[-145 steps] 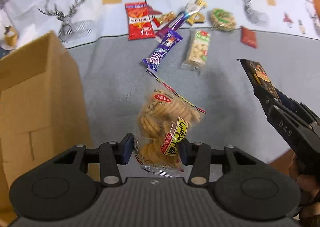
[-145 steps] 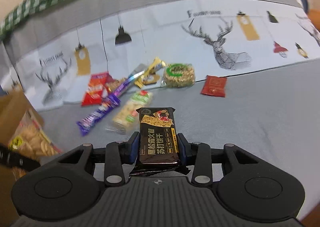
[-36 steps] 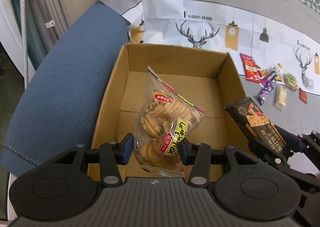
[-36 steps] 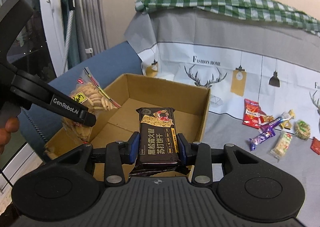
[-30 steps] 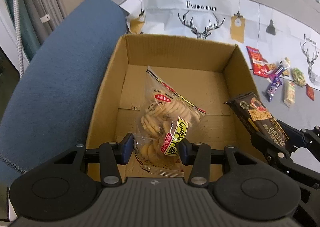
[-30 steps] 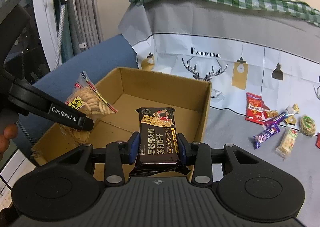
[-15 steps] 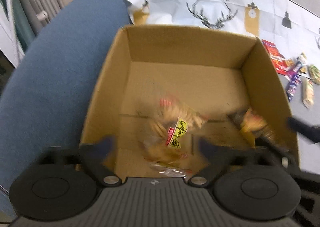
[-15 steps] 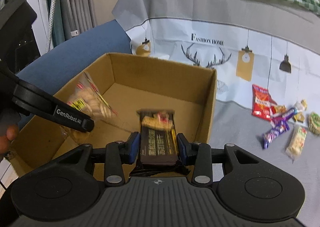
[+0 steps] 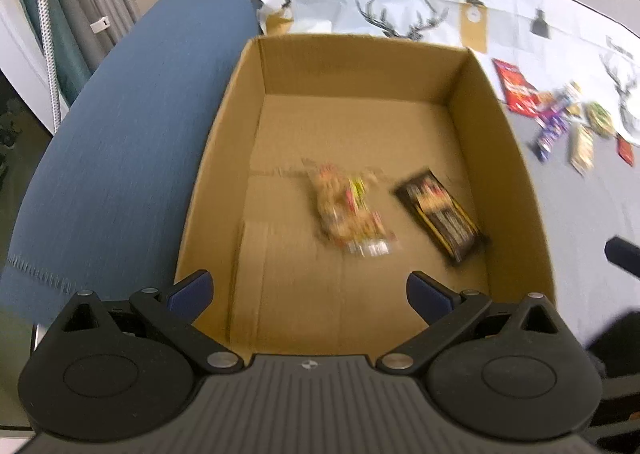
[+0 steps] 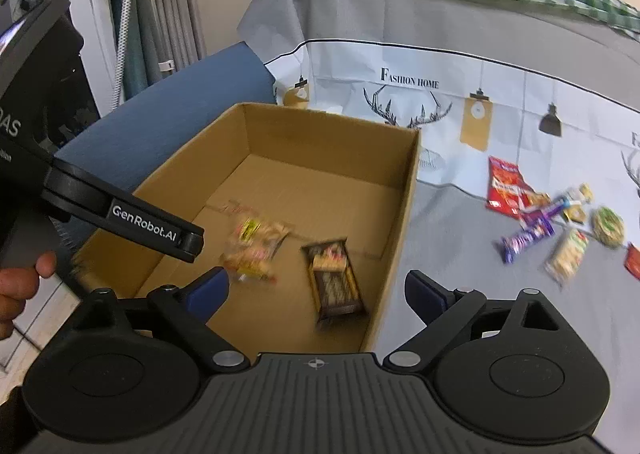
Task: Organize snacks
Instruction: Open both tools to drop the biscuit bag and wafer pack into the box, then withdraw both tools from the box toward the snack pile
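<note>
An open cardboard box point(image 9: 500, 125) point(image 10: 404, 197) stands on a grey cover. On its floor lie a clear bag of round crackers point(image 9: 348, 209) point(image 10: 256, 246) and, to its right, a black cracker packet point(image 9: 440, 211) point(image 10: 334, 280), both blurred. My left gripper point(image 9: 310, 292) hovers over the box's near edge, open and empty. My right gripper point(image 10: 316, 290) is over the box's near right corner, its jaws opening with nothing between them. The left gripper's finger point(image 10: 152, 228) reaches in from the left of the right wrist view, with a hand point(image 10: 20, 286) behind it.
Several loose snacks lie on the cover right of the box: a red bag point(image 10: 504, 183) point(image 9: 516, 87), a purple bar point(image 10: 528, 236), a pale packet point(image 10: 566, 256), a green round pack point(image 10: 608, 225). A blue sofa arm point(image 9: 120, 133) runs along the box's left side.
Both grippers have opened. The cracker bag and the black packet have left the jaws and dropped to the floor of the box. Both views have drawn back a little from the box.
</note>
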The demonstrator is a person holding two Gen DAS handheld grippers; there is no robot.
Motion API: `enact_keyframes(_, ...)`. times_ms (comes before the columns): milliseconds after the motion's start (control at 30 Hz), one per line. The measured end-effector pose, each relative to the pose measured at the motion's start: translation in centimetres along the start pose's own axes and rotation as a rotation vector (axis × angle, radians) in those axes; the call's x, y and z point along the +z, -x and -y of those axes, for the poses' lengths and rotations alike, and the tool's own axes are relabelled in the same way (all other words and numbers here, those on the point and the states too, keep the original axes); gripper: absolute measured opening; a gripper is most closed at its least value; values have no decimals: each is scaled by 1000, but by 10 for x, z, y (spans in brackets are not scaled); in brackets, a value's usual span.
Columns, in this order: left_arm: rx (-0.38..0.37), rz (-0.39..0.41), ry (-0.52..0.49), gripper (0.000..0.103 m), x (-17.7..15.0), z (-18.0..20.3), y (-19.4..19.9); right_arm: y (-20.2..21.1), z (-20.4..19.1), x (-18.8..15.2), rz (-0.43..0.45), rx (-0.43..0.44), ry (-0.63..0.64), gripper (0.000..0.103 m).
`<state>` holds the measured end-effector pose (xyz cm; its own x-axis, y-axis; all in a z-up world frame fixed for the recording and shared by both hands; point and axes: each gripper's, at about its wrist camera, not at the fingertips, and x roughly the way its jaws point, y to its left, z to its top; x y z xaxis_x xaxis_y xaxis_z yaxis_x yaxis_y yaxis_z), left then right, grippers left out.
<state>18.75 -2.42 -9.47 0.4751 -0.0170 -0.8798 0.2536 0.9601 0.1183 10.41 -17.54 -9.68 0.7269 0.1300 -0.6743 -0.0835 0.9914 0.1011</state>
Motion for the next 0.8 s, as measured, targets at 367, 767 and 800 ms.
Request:
enact_keyframes(367, 17, 86, -12, 103, -93, 16, 84, 105, -26, -44, 73, 24, 35, 99)
enact_keyframes(767, 48, 171, -19, 103, -109, 29, 130, 158, -24, -56, 192, 12, 42, 100)
enact_keyframes(800, 50, 175, -19, 103, -109, 30, 132, 161, -24, -57, 199, 12, 42, 100)
